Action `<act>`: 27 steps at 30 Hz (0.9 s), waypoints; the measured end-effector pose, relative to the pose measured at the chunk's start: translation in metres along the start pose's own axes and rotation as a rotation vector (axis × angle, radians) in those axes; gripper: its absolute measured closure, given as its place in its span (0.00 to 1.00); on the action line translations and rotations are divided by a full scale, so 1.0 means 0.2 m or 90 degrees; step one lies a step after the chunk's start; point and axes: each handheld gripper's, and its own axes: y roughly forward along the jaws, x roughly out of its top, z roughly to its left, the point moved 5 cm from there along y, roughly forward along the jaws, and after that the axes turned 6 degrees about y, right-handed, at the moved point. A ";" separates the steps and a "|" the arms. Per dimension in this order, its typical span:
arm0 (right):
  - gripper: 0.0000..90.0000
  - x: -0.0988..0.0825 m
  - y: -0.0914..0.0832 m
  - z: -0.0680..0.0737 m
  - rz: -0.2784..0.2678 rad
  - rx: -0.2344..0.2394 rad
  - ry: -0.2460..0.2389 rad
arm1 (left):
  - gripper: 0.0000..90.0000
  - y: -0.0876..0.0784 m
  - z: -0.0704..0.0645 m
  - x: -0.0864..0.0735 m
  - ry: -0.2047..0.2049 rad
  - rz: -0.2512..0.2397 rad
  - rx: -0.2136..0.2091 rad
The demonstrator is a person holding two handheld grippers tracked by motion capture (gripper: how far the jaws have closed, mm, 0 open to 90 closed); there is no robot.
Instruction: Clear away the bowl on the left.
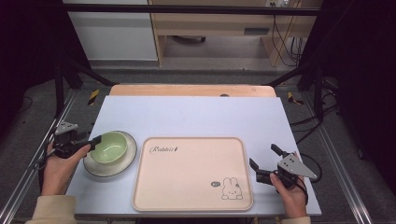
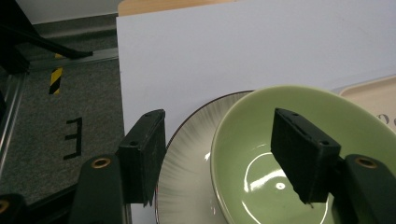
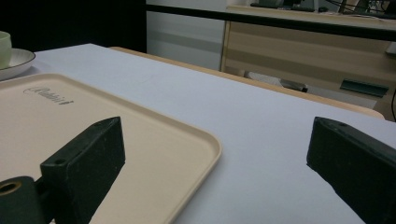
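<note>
The left hand-held gripper (image 1: 95, 140) is at the left edge of the counter (image 1: 196, 112), w/ its jaws straddling the near wall of the green bowl (image 1: 109, 147). In the left gripper view one jaw is inside the bowl (image 2: 299, 154), above the glossy bottom, and the other jaw is outside, over the rim of the plate (image 2: 187, 182) that carries the bowl. The jaws are half apart; a gap shows between each pad and the bowl wall, so it does not grip yet. The bowl stands upright in the middle of the white plate (image 1: 128, 158), which has a dark rim line, and both are directly in front of this gripper. Just beyond the plate, on the side away from the left gripper, is the beige tray (image 1: 187, 186) w/ a rabbit drawing and some script; plate and tray are very near, maybe touching, I cannot tell. The right hand-held gripper (image 1: 265, 163) is at the other side of the tray, well apart from the bowl, jaws wide apart and holding nothing. In the right gripper view its one jaw is over the tray corner (image 3: 177, 140), the other over the bare counter (image 3: 261, 140); bowl and plate (image 3: 14, 58) are far off, at the top left corner of that view.
</note>
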 end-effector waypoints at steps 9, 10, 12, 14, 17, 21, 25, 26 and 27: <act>0.05 0.00 0.00 0.00 0.000 0.000 0.002 | 0.52 0.05 0.02 -0.06 -0.013 0.034 -0.003; 0.05 0.00 0.00 0.00 0.001 0.000 0.002 | 0.54 0.05 0.02 -0.06 -0.013 0.037 -0.003; 0.05 0.00 0.00 0.00 0.002 0.000 0.003 | 0.56 0.06 0.01 -0.07 -0.011 0.043 -0.003; 0.05 0.00 0.00 0.00 0.002 0.001 0.002 | 0.58 0.07 0.01 -0.07 -0.009 0.050 -0.003; 0.05 0.00 0.00 0.00 0.003 0.002 0.002 | 0.61 0.08 0.01 -0.08 -0.013 0.056 0.001; 0.05 0.00 0.00 0.00 0.002 0.002 0.003 | 0.64 0.08 0.01 -0.09 -0.019 0.063 0.003; 0.05 0.00 0.00 0.00 0.003 0.003 0.002 | 0.70 0.09 0.02 -0.11 -0.026 0.070 0.000; 0.05 0.00 0.00 0.01 0.003 0.004 0.003 | 0.71 0.09 0.01 -0.11 -0.028 0.071 -0.001; 0.05 0.00 0.00 0.00 0.003 0.003 0.003 | 0.71 0.09 0.01 -0.11 -0.028 0.073 -0.003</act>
